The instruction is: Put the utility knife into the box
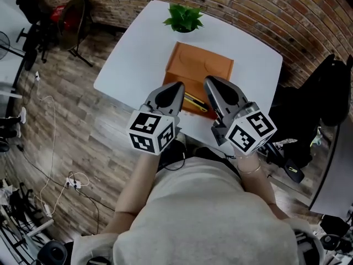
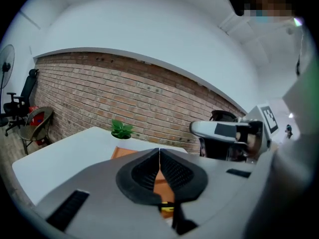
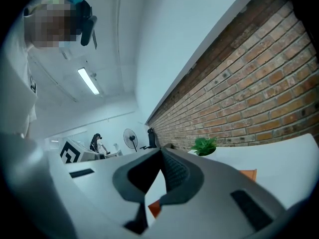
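An orange box (image 1: 197,65) lies flat on the white table (image 1: 132,59). The utility knife (image 1: 194,102), yellow and black, rests at the box's near edge, between my two grippers; whether it is inside the box I cannot tell. My left gripper (image 1: 179,86) hovers just left of the knife, its jaws shut with nothing between them. My right gripper (image 1: 208,80) is just right of it, also shut and empty. In the left gripper view, the shut left gripper (image 2: 159,151) hides most of the box (image 2: 119,153), and a yellow bit of the knife (image 2: 167,209) shows below it. The right gripper (image 3: 160,151) shows only an orange corner of the box (image 3: 248,174).
A small potted plant (image 1: 183,18) stands at the table's far edge behind the box. A brick wall (image 1: 265,10) runs behind the table. A black office chair (image 1: 325,93) is at the right. A fan and chairs (image 1: 71,15) stand at the left. Cables (image 1: 52,148) lie on the wooden floor.
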Tool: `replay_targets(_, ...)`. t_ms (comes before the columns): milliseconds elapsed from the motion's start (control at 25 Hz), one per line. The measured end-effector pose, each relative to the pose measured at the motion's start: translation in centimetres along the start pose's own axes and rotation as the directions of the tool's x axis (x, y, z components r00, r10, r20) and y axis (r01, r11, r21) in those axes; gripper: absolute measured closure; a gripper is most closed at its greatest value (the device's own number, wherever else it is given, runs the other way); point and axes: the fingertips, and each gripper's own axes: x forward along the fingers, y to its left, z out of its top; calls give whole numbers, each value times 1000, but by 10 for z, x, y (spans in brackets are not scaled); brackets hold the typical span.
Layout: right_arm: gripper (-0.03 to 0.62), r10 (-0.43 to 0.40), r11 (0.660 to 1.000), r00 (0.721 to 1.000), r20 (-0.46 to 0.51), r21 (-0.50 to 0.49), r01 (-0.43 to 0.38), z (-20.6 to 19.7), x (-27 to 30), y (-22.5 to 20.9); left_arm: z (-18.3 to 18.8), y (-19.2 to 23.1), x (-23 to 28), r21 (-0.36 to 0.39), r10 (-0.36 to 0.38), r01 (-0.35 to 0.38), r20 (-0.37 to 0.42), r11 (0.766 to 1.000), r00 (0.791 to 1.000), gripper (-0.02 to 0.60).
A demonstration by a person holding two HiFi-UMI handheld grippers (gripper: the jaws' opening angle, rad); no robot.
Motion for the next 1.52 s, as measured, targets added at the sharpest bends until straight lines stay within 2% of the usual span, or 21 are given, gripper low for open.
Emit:
replay_targets(360,595,48,998,997,-67,-28,-50,-13,-6,5,-23,-25,0,5,-25,25,-52,1000,998,574)
replay_targets(640,595,40,998,994,-100,-43,-44,-18,-4,6,-19,-21,1,-10,-5,5,-37,1000,999,574)
replay_targets(920,595,35,998,996,-85,-45,-39,-17,-4,4,-17,-19,2,-20,4,-4,-27,1000,1000,574)
replay_targets(1160,595,27,997,995,-93,-65,-33,-17,-4,2,-18,-23,5,-4,-11,11,-42,1000,999,574)
replay_targets(1520,595,8,998,992,-127,-60,-16,-31,-6,-1,-25,-17,4,-22,3,-5,-57,1000,998,574)
